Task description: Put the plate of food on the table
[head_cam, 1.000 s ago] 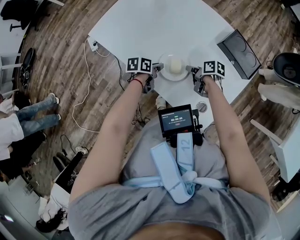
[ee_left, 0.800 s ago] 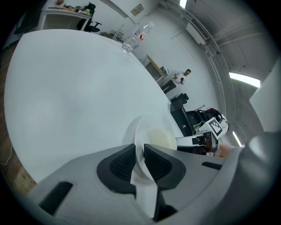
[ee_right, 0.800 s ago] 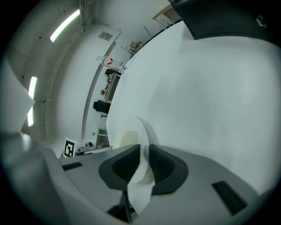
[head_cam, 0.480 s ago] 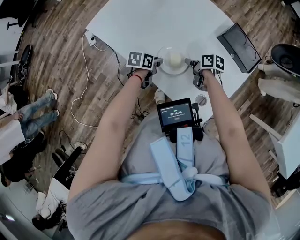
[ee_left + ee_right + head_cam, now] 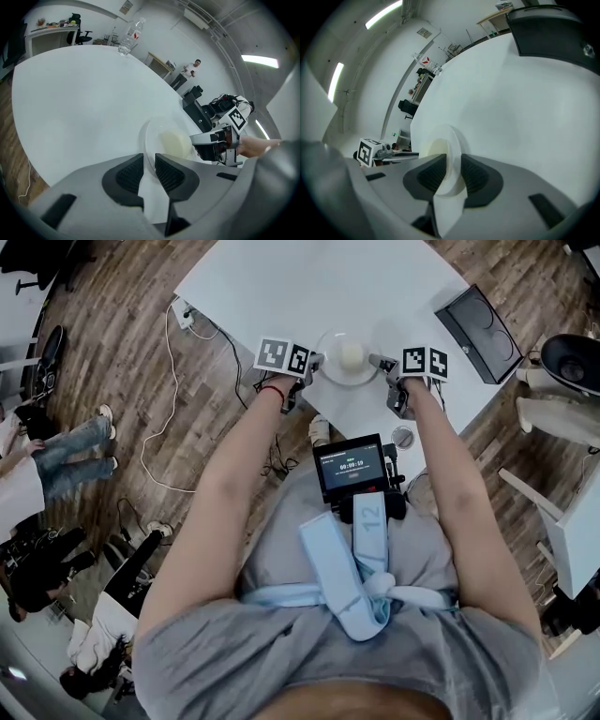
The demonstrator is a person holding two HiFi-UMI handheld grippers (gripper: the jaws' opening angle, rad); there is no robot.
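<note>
Plainly the plate (image 5: 347, 360) is carried between 2 grips. The left gripper (image 5: 313, 365) has its jaws closed narrow on the rim at the person's left, and the right gripper (image 5: 379, 364) is clamped the same way on the opposite rim. Each gripper view shows the thin white edge pinched between the dark ribbed pads, so neither tool is empty. Holding it at 2 opposite points keeps the plate level, I judge, so that the pale round food (image 5: 352, 355) sits in the middle and does not slide. The plate is over the near edge of the white table (image 5: 281, 287), between the 2 marker cubes. It is well apart from the dark flat device (image 5: 476, 334) at the right and from the water bottle (image 5: 130, 36) far across the top. Whether its base already touches the tabletop I cannot tell from any view; it looks low and close.

Against the head view from 1.0 s ago, the plate and both grippers are farther from the person's body and more fully over the table, with the arms more stretched. Against 0.5 s ago almost nothing differs, which suggests the carry is done and the setting-down is at hand. Both grips look as tight on the rim as then
</note>
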